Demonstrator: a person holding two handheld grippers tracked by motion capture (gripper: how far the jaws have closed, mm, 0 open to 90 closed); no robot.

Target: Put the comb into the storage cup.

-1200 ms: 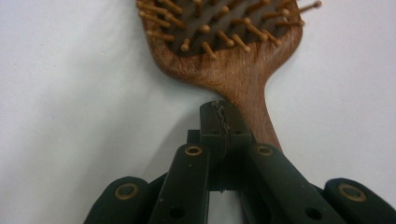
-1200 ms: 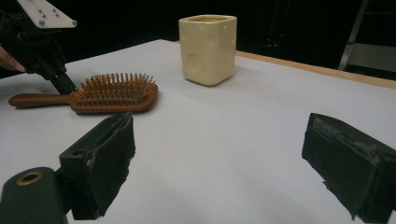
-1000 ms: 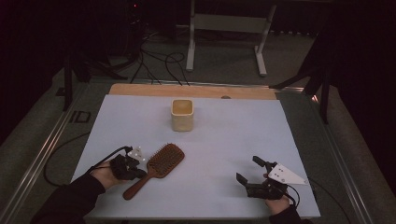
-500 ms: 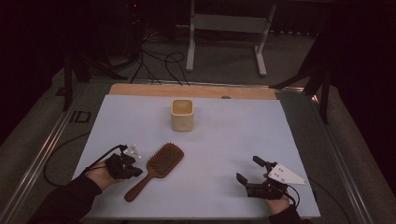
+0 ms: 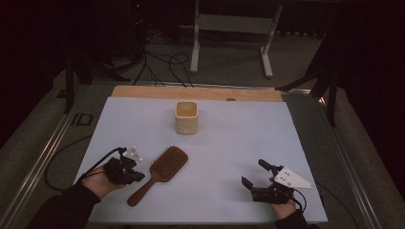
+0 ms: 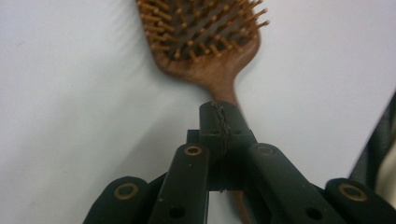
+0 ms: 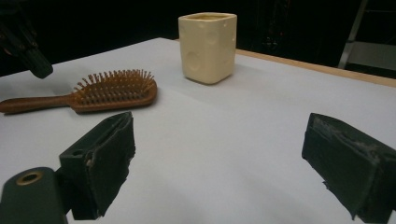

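We are seeing one table [image 5: 286,143], one cream cup [image 5: 186,117] at twelve o'clock and one wooden hairbrush [image 5: 160,172] lying at seven. The left tongs [image 5: 135,175] are hovering closed and empty beside its handle; the right tongs [image 5: 254,176] are gaping wide, holding nothing.

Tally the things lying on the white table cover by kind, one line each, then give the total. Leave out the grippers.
Wooden paddle hairbrush: 1
Cream square cup: 1
Total: 2
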